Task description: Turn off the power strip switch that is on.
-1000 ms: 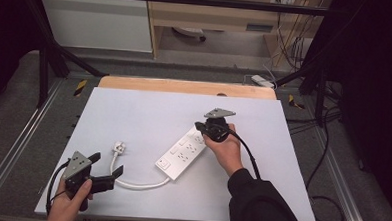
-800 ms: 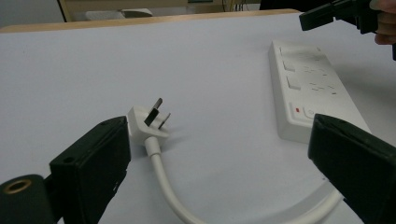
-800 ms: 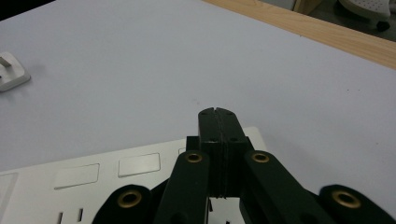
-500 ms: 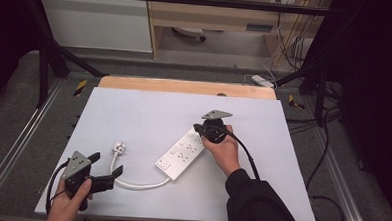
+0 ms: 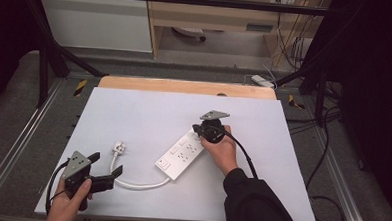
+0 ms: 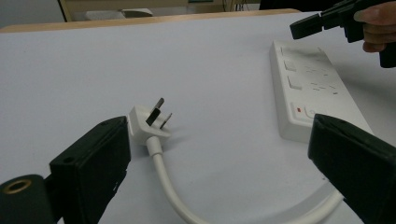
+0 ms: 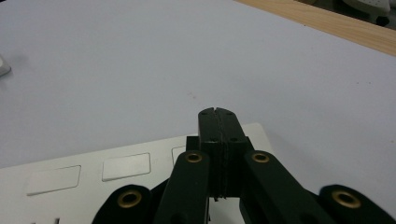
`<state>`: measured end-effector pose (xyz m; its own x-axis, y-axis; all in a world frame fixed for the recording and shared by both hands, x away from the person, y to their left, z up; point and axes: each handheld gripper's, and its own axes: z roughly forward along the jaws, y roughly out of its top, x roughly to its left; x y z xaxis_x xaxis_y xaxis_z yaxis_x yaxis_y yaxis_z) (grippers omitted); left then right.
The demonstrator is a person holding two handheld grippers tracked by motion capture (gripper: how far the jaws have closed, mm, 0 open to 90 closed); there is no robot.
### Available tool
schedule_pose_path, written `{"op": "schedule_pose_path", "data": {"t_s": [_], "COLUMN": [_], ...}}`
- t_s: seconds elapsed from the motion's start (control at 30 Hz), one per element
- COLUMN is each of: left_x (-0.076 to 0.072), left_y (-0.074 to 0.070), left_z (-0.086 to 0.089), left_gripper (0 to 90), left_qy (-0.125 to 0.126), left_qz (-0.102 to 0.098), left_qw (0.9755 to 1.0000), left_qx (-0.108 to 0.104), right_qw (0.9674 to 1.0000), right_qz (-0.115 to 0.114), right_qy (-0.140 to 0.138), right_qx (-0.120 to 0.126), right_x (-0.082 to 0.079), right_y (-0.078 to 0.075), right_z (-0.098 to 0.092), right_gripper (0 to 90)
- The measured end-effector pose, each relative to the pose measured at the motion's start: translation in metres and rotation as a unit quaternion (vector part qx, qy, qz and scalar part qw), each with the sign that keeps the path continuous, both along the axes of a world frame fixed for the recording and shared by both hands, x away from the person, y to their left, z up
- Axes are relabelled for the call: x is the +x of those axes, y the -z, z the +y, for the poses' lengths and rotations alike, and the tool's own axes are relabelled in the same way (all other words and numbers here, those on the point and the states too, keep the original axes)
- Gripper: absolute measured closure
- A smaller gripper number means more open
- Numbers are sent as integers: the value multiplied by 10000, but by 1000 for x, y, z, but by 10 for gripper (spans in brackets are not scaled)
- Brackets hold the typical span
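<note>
A white power strip [image 5: 180, 154] lies diagonally on the white table top [image 5: 149, 113]; its white cable [image 5: 135, 184] curves back to a white plug [image 5: 118, 147] lying prongs up. My left gripper [image 5: 105, 167] hovers open at the front left, jaws spread wide either side of the cable, the plug [image 6: 148, 122] just ahead of them and the strip [image 6: 314, 91] to the right. My right gripper [image 5: 197, 129] is shut with nothing between its jaws, tips [image 7: 218, 114] resting over the far end of the strip [image 7: 116, 179].
A wooden strip [image 5: 185, 86] edges the table's far side. Metal rails [image 5: 22, 148] run along both sides. Cables [image 5: 327, 161] trail over the floor at right, with shelving [image 5: 213, 16] behind the table.
</note>
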<state>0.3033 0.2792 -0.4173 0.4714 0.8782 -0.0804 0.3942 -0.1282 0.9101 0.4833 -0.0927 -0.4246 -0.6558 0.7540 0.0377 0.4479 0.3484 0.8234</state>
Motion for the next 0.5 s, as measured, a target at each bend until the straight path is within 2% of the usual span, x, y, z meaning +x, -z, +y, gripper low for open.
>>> {"op": "schedule_pose_path", "data": {"t_s": [0.5], "left_x": [0], "left_y": [0], "left_z": [1], "left_gripper": [59], "left_qy": [7], "left_qz": [12], "left_qw": [10000], "left_qx": [11], "right_qw": [10000], "right_qz": [49], "right_qy": [48], "right_qx": [-9], "right_x": [4], "right_y": [7], "right_z": [3], "right_gripper": [900]}}
